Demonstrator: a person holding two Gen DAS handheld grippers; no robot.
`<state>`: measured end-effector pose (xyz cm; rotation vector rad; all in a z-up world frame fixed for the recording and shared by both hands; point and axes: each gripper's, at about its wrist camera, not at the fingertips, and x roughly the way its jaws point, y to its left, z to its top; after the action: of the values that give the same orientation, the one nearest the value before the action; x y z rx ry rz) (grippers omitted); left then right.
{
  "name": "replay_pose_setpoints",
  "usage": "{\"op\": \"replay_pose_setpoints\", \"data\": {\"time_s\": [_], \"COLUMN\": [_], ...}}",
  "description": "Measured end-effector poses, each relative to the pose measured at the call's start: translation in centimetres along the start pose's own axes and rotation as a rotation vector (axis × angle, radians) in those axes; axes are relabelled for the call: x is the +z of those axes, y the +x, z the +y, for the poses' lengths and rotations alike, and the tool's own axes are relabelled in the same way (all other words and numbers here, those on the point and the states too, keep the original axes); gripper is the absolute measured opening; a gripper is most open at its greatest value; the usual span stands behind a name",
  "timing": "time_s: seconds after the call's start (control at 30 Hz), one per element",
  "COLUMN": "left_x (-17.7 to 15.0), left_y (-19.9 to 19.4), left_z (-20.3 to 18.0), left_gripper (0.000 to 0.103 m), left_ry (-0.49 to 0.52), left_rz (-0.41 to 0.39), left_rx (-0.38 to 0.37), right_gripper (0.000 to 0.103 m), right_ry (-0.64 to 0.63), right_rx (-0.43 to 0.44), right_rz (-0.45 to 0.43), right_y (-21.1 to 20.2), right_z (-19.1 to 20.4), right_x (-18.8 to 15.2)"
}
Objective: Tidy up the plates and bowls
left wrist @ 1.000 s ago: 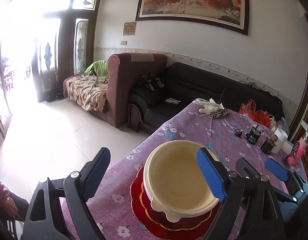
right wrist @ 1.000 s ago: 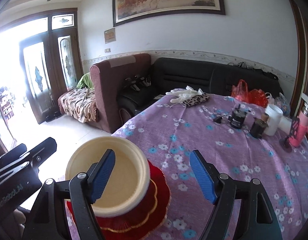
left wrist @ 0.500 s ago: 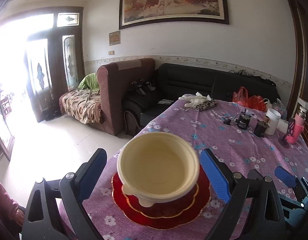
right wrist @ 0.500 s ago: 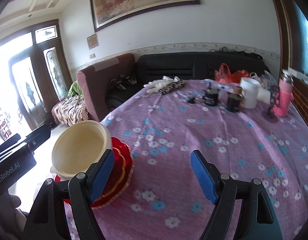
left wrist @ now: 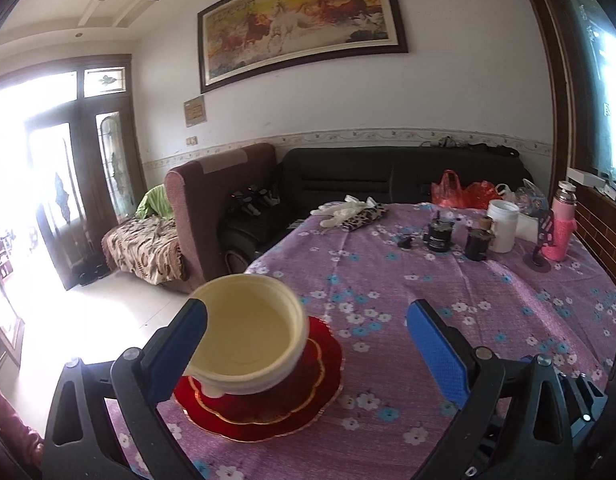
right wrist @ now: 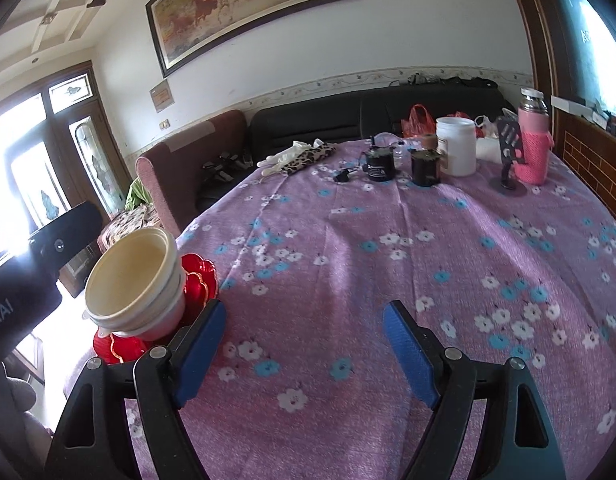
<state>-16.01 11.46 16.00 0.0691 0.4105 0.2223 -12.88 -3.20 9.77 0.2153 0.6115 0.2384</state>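
Clearly, both claws are seen spread wide, with nothing held between the blue pads. The left claw is held over the near left part of the table, its left pad overlapping the cream bowl in the view (whether the pad touches the rim cannot be told). The bowl is stacked on red plates with gold scalloped edges, close to the table's near left edge. From the right wrist view a second cream bowl is seen nested beneath the first, and the red plates show under them. The right claw is held over bare flowered cloth, right of the stack and apart from it. At the far side of the table a white jar, a pink flask and dark small containers are gathered.
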Motion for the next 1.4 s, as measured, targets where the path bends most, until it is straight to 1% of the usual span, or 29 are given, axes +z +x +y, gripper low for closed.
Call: {"op": "replay_pose_setpoints", "data": {"time_s": [0.17,0.3,0.47,0.6,0.8,0.9,0.97,1.03,1.2,1.23,1.3,1.37,1.4], "left_x": [-0.4,-1.0,-1.6,-1.8,-2.0,-2.0,-2.0,-1.8,-1.6,-1.6,-1.7,-1.8,-1.8], "left_y": [0.5,0.9,1.4,1.5,1.0,0.0,-0.7,-1.2,-1.5,-1.6,-1.7,-1.7,-1.5], "left_z": [-1.8,-3.0,-3.4,-3.4,-2.7,-1.8,-1.1,-0.4,0.9,1.1,1.5,1.7,1.7], "left_gripper": [0.100,0.100,0.100,0.100,0.100,0.100,0.103,0.103,0.103,0.103,0.103,0.103,0.103], "left_ry": [0.001,0.010,0.004,-0.007,-0.041,-0.073,-0.098,-0.120,-0.158,-0.164,-0.171,-0.163,-0.153], "left_rz": [0.049,0.082,0.115,0.117,0.074,0.007,-0.038,-0.066,-0.096,-0.095,-0.095,-0.093,-0.080], "left_rx": [-0.069,-0.101,-0.125,-0.133,-0.125,-0.087,-0.075,-0.068,-0.063,-0.064,-0.042,-0.044,-0.044], "right_gripper": [0.085,0.086,0.086,0.086,0.086,0.086,0.086,0.086,0.086,0.086,0.086,0.086,0.086], "right_ry": [0.012,0.037,0.040,0.036,-0.015,-0.044,-0.057,-0.065,-0.083,-0.085,-0.093,-0.108,-0.117], "right_rx": [-0.029,-0.042,-0.075,-0.088,-0.120,-0.126,-0.124,-0.122,-0.121,-0.120,-0.122,-0.119,-0.118], "right_rz": [-0.019,-0.026,-0.030,-0.028,-0.030,-0.028,-0.024,-0.018,-0.020,-0.022,-0.033,-0.042,-0.043], "right_y": [-0.7,-0.9,-0.9,-0.9,-0.9,-0.6,-0.4,-0.2,-0.1,-0.1,-0.2,-0.3,-0.4], "right_z": [-1.3,-2.2,-2.8,-3.0,-2.1,-1.5,-1.2,-0.8,0.0,0.1,0.4,1.0,1.3], "right_x": [-0.4,-0.5,-0.8,-1.2,-2.1,-2.3,-2.4,-2.5,-2.5,-2.5,-2.6,-2.5,-2.5]}}
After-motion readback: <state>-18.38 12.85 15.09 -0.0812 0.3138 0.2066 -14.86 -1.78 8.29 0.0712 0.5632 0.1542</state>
